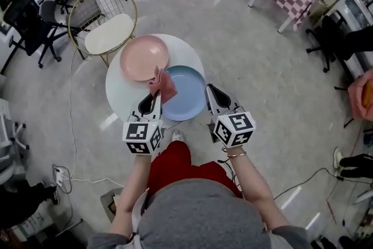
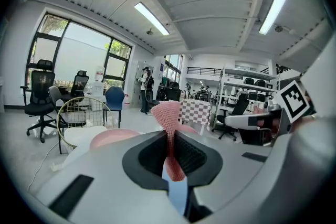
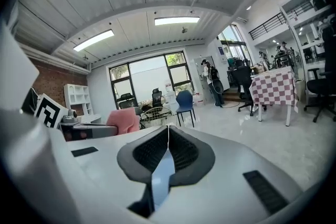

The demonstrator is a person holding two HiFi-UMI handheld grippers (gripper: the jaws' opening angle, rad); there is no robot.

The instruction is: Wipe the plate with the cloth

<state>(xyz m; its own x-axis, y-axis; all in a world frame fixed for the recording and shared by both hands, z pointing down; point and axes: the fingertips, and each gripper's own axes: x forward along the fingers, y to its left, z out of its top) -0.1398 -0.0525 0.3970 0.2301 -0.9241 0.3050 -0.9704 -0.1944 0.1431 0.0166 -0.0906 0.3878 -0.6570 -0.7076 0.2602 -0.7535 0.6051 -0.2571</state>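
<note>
1. At the near-right edge of the round white tabletop lies a blue plate. A pink plate sits just beside it, toward the far-left edge.
2. Left gripper: the fingers pinch a fold of the red-pink cloth, which stands up over the blue plate's left rim.
3. Right gripper: the fingers are pressed together with nothing between them, at the blue plate's right rim. I cannot tell whether they touch it.
4. Risk: the blue plate is unclamped and close to the tabletop's edge, so a firm wiping stroke could push it off or into the pink plate.
5. Risk: only a narrow fold of the cloth is gripped, and drag against the plate could pull it free.
6. Writing: no brand or label is legible. The marker cubes carry black-and-white square patterns only.
</note>
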